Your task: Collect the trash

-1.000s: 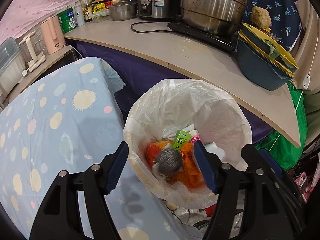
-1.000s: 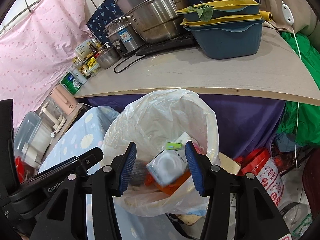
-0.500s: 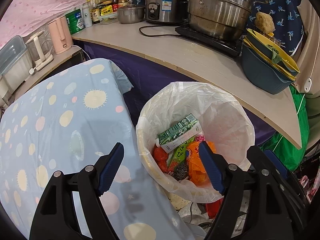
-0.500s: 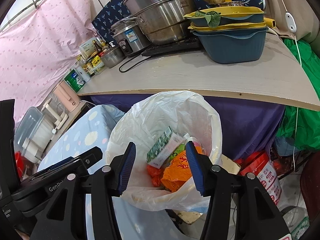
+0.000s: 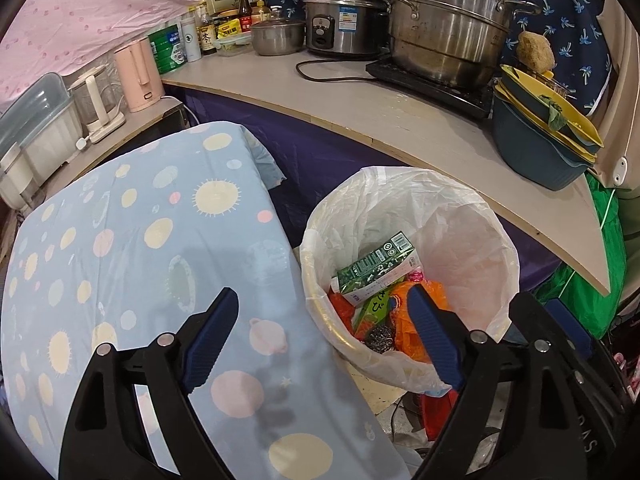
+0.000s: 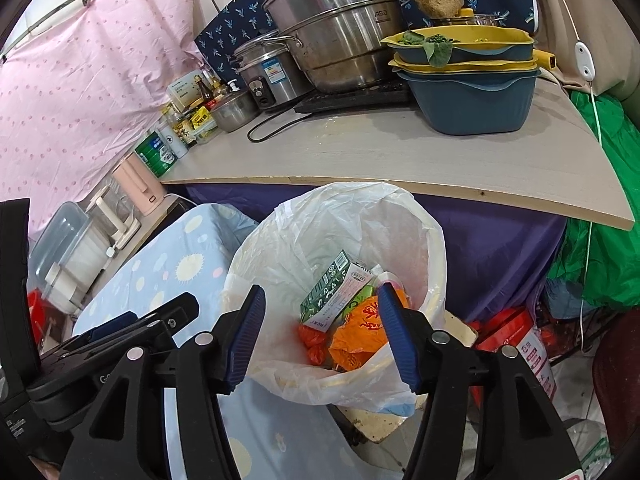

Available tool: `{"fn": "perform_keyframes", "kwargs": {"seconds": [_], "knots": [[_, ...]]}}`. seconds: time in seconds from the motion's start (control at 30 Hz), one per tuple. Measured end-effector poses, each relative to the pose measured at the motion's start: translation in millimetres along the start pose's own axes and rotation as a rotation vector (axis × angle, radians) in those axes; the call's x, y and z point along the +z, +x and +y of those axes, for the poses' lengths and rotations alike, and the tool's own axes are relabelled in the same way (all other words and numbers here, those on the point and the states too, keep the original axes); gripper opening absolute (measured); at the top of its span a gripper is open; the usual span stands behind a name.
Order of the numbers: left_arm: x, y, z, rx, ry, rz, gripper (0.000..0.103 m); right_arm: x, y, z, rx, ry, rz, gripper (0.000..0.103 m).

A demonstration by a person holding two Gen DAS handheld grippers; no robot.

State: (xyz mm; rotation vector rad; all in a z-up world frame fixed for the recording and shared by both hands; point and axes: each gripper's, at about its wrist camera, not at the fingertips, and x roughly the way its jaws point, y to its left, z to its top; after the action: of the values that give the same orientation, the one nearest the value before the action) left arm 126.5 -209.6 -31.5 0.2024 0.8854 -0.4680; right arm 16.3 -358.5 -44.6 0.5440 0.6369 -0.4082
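Since a second ago the green-and-white carton [image 5: 374,266] has left the right gripper [image 6: 322,338] and the steel scouring ball [image 5: 379,337] has left the left gripper [image 5: 324,338]; both now lie inside the lined bin [image 5: 320,320], and both cameras see the bin from farther back. Each gripper's jaws have just been opening and now stand apart with nothing between the pads.

Inside the bin the carton lies tilted on top, above an orange wrapper [image 6: 360,330] printed with red characters and a green packet [image 5: 374,306] with Japanese lettering; the scouring ball sits at the near inner wall. The carton's small print is too fine to read. On the counter behind the bin, the large steel steamer [image 6: 336,36] bears the letters "ASD".

The white liner [image 6: 304,240] stands above the bin's rim, higher on the far side. Left of the bin, touching or nearly touching it, is the edge of a blue cloth [image 5: 120,260] dotted with suns and planets. Behind the bin, the wooden counter [image 5: 400,120] overhangs a purple drape, and its edge comes close to the bin's far rim. Above the bin's mouth the space is open.

Further back on the counter stand a rice cooker [image 5: 340,20], stacked blue and yellow basins [image 6: 468,80] and sauce bottles [image 5: 244,8]. Right of the bin, low down, a red-and-white container [image 6: 520,344] sits amid floor clutter.
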Motion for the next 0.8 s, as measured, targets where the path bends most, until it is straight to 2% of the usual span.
{"fn": "perform_keyframes", "kwargs": {"seconds": [0.1, 0.4, 0.67, 0.77, 0.8], "knots": [[-4, -4, 1, 0.011, 0.003, -0.009, 0.086, -3, -5, 2, -0.018, -0.020, -0.006, 0.063], [-21, -11, 5, 0.037, 0.005, -0.013, 0.090, -16, -22, -1, -0.060, -0.052, -0.015, 0.083], [-38, -21, 6, 0.057, 0.026, -0.024, 0.093, -31, -27, -3, -0.096, -0.064, 0.019, 0.085], [-46, -25, 9, 0.074, 0.025, -0.024, 0.094, -39, -30, -4, -0.105, -0.065, 0.023, 0.087], [-48, -25, 11, 0.084, 0.023, -0.024, 0.094, -41, -31, -4, -0.108, -0.068, 0.022, 0.091]]}}
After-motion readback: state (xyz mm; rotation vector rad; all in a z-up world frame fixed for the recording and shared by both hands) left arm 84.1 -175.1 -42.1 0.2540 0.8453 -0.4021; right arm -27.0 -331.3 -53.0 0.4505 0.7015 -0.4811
